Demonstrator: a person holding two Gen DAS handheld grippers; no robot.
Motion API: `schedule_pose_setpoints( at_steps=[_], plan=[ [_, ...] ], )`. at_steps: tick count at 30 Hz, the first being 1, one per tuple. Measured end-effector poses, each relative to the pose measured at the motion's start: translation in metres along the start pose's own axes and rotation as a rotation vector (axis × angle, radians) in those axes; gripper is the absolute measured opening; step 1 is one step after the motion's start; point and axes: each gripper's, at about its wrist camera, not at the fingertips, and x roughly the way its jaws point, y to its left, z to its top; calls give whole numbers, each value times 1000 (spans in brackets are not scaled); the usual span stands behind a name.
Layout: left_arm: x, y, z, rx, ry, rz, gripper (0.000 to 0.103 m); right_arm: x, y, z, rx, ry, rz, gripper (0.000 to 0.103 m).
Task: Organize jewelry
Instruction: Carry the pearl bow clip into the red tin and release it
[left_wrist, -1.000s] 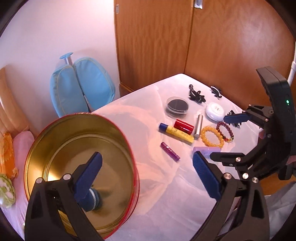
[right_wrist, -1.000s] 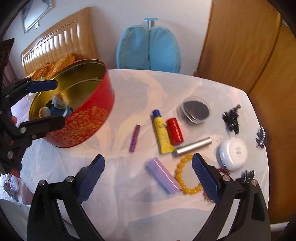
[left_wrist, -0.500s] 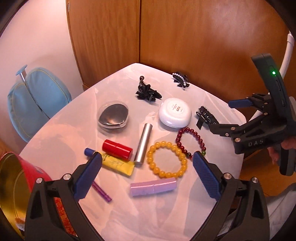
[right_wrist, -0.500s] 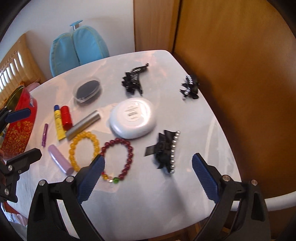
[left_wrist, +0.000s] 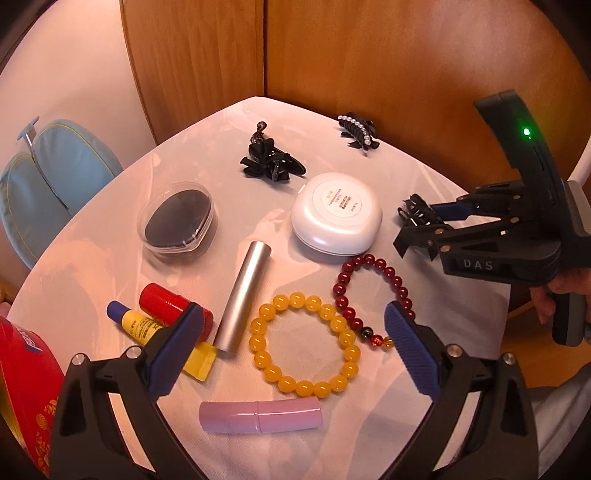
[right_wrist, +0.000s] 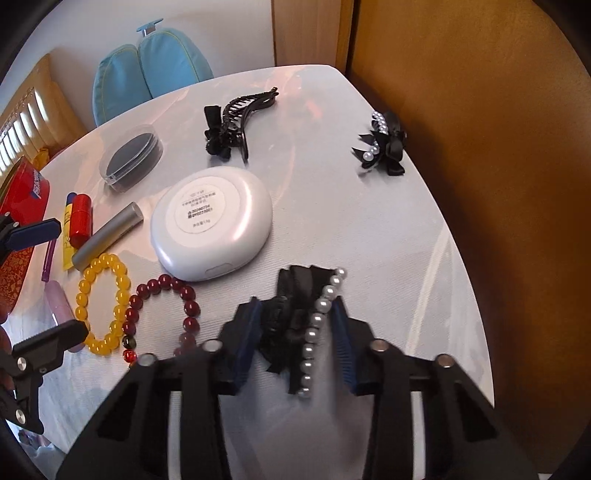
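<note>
My right gripper (right_wrist: 295, 343) jaws just closing in, pearl hair clip (right_wrist: 295, 325) between blue pads, lower centre of frame; contact unclear. Clip: black ribbon bow, pearl row. My left gripper (left_wrist: 291, 354) wide, above yellow bead bracelet (left_wrist: 304, 350).

Right claw (right_wrist: 291, 336): white compact (right_wrist: 211, 218) and dark red bracelet (right_wrist: 162, 314) crowd its left; bare tabletop (right_wrist: 406, 258) lies open to its right and ahead, up to the far pearl clip (right_wrist: 382, 146).
</note>
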Motion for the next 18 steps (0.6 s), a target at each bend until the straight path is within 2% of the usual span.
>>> schedule_pose_setpoints(
  at_steps=[3, 9, 13, 15, 18],
  plan=[
    [-11, 5, 0, -28, -19, -6, 95, -16, 2, 1, 4, -34, 11, 35],
    [-49, 19, -6, -54, -60, 5, 95, -58, 32, 9, -28, -130, 51, 35],
    [-94, 46, -11, -140, -127, -41, 95, -89, 67, 12, -61, -188, 138, 35],
    [-117, 57, -14, -147, -168, -12, 95, -106, 90, 12, -96, -226, 169, 35],
    [-147, 75, -26, -138, -201, 80, 95, -125, 130, 14, -165, -269, 200, 35]
  ],
)
